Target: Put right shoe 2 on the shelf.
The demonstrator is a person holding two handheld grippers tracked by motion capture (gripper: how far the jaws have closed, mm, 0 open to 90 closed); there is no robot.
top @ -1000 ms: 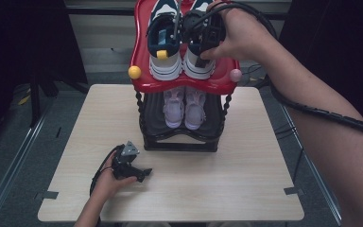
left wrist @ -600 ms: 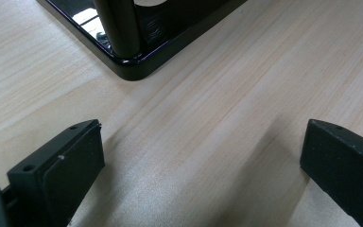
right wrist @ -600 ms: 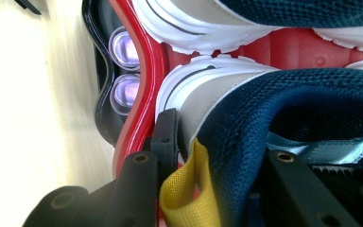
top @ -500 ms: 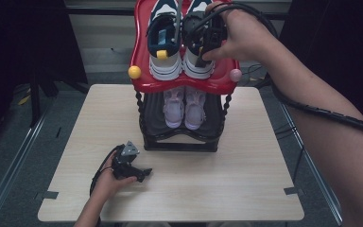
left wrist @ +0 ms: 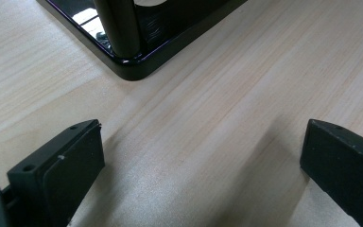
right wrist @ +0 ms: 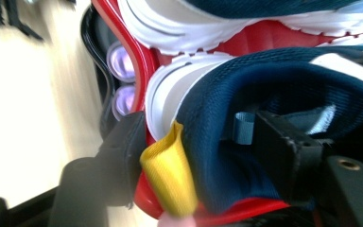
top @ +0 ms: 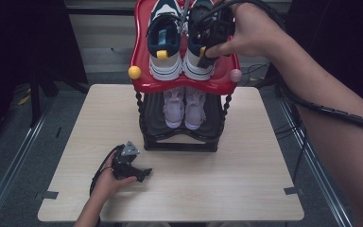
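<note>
A pair of navy-and-white sneakers stands on the red top shelf (top: 184, 86) of a small rack. My right gripper (top: 207, 35) is at the heel of the right sneaker (top: 196, 66). In the right gripper view this sneaker (right wrist: 246, 85) has its heel collar between the jaws of the right gripper (right wrist: 203, 137): one jaw outside by the yellow pull tab (right wrist: 168, 170), one inside the shoe. The jaws have just been opening and no longer pinch the heel. My left gripper (top: 144, 174) lies on the table, its jaws wide apart over bare wood (left wrist: 201, 156).
The other navy sneaker (top: 164, 38) sits left of the first. A lilac pair (top: 184, 106) fills the black lower shelf. A yellow ball (top: 134, 72) and a pink ball (top: 236, 75) cap the rack's posts. The rack's base corner (left wrist: 137, 66) lies just ahead of the left gripper.
The right hand has shifted slightly at the sneaker's heel, and the shoe stays on the red shelf. The left hand and gripper have not moved.
</note>
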